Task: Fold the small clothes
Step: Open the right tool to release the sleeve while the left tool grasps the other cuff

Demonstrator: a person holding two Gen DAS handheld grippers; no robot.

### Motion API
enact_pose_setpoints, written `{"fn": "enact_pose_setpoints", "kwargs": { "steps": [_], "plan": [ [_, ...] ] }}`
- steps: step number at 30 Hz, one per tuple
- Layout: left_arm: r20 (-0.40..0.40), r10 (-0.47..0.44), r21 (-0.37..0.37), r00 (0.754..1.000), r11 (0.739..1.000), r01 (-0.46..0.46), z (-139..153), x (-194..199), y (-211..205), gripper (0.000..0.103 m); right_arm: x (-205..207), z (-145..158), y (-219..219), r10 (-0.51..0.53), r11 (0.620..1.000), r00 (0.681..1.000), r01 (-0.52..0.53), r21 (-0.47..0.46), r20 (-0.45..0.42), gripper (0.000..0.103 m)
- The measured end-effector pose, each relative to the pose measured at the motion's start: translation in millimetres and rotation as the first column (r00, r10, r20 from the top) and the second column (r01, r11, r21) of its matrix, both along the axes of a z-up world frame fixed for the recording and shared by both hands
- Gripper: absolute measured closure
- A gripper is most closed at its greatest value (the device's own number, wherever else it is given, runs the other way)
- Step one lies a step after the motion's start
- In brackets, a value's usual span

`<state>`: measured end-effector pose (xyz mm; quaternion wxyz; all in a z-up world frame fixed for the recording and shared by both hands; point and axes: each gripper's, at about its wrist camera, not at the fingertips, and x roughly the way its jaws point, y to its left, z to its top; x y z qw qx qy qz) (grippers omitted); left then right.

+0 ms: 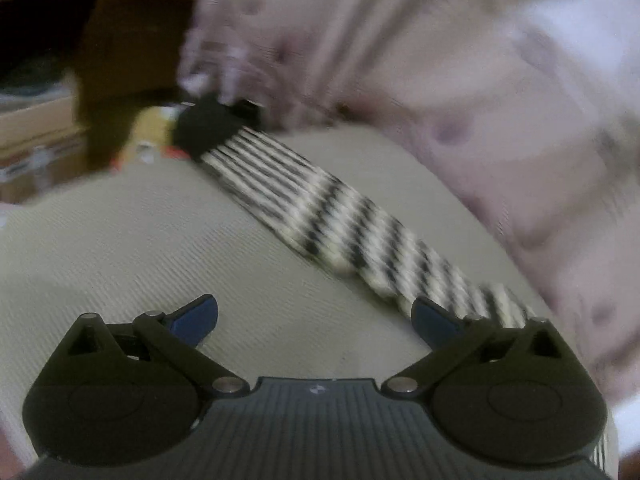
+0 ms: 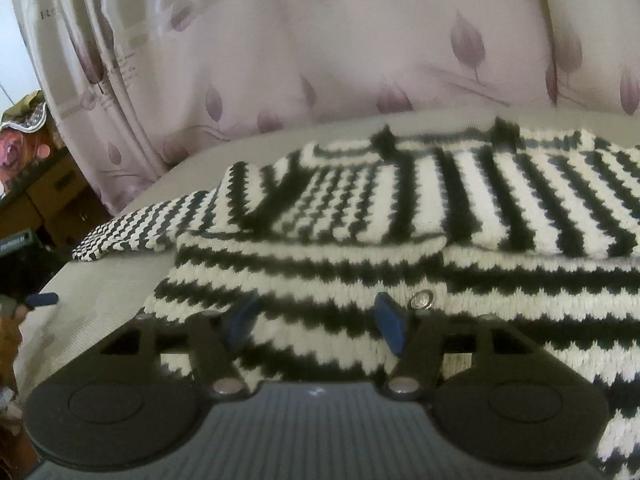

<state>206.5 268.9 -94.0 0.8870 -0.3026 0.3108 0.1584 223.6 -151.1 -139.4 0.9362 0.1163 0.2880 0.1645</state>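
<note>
A small black-and-white striped knitted sweater (image 2: pixel 400 208) lies on a grey cloth-covered table (image 2: pixel 100 280), partly folded, with a metal snap button (image 2: pixel 421 301) near its front hem. One striped sleeve (image 1: pixel 340 220) with a black cuff (image 1: pixel 212 124) stretches across the table in the left wrist view. My left gripper (image 1: pixel 314 316) is open and empty above the table, its right fingertip beside the sleeve. My right gripper (image 2: pixel 316 320) is open just over the sweater's front hem, fingers astride the knit. The left gripper's blue fingertip (image 2: pixel 42 300) shows at the left edge.
A pale curtain with purple leaf print (image 2: pixel 320 40) hangs right behind the table. Cardboard boxes (image 1: pixel 36 136) and clutter stand beyond the table's left edge. The left wrist view is motion-blurred.
</note>
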Motion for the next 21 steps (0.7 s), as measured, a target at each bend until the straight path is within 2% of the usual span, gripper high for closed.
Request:
{"fn": "enact_pose_setpoints", "kwargs": {
  "steps": [1, 2, 3, 5, 8, 11, 13, 14, 16, 17, 19, 21],
  "plan": [
    [-0.023, 0.038, -0.006, 0.999, 0.999, -0.039, 1.2, 5.0, 17.0, 0.007, -1.6, -2.4, 0.7, 0.003, 1.0, 1.0, -0.003, -0.005, 0.001, 0.039],
    [-0.029, 0.074, -0.032, 0.997, 0.997, -0.075, 1.7, 9.5, 37.5, 0.014, -2.7, -3.0, 1.6, 0.006, 1.0, 1.0, -0.006, -0.008, 0.002, 0.039],
    [-0.023, 0.086, -0.068, 0.996, 0.994, -0.088, 1.4, 11.8, 54.3, 0.021, -3.7, -3.2, 2.0, 0.006, 1.0, 1.0, -0.006, -0.009, 0.005, 0.039],
    [-0.042, 0.109, -0.138, 0.993, 0.984, -0.114, -0.7, 22.7, 89.3, 0.027, -6.0, -2.1, 0.5, 0.005, 1.0, 1.0, -0.005, 0.001, 0.004, 0.036],
    [-0.029, 0.125, -0.189, 0.992, 0.974, -0.128, -2.3, 38.5, 120.0, 0.029, -10.4, 0.7, -1.9, 0.007, 1.0, 1.0, -0.007, 0.015, -0.001, 0.035],
    [-0.03, 0.086, -0.179, 0.996, 0.98, -0.09, -0.8, 57.2, 128.4, 0.029, -14.6, 2.0, -1.5, 0.012, 1.0, 1.0, -0.012, 0.012, 0.001, 0.035],
    [-0.048, 0.063, -0.121, 0.997, 0.99, -0.069, 0.1, 67.9, 125.4, 0.026, -13.9, 1.9, -0.4, 0.011, 1.0, 1.0, -0.011, 0.005, 0.005, 0.035],
    [-0.056, 0.05, -0.097, 0.997, 0.994, -0.055, -0.6, 74.7, 123.7, 0.029, -12.9, 1.6, -0.1, 0.01, 1.0, 1.0, -0.01, 0.002, 0.007, 0.035],
    [-0.062, 0.052, -0.049, 0.997, 0.997, -0.055, -3.6, 81.5, 122.1, 0.061, -12.5, 1.7, -0.3, 0.008, 1.0, 1.0, -0.008, 0.002, 0.013, 0.034],
    [-0.082, 0.062, -0.01, 0.995, 0.998, -0.063, -5.1, 86.8, 122.2, 0.092, -12.9, 1.8, -0.9, 0.008, 1.0, 1.0, -0.008, 0.005, 0.015, 0.034],
    [-0.083, 0.073, -0.013, 0.994, 0.997, -0.075, -5.7, 89.5, 124.6, 0.094, -15.6, 2.4, -3.6, 0.011, 1.0, 1.0, -0.012, 0.017, 0.016, 0.034],
    [-0.054, 0.082, 0.024, 0.995, 0.996, -0.081, 5.9, 86.4, 115.7, 0.094, -14.8, 1.2, -6.4, 0.005, 0.999, 1.0, -0.005, 0.034, 0.013, 0.034]
  ]
}}
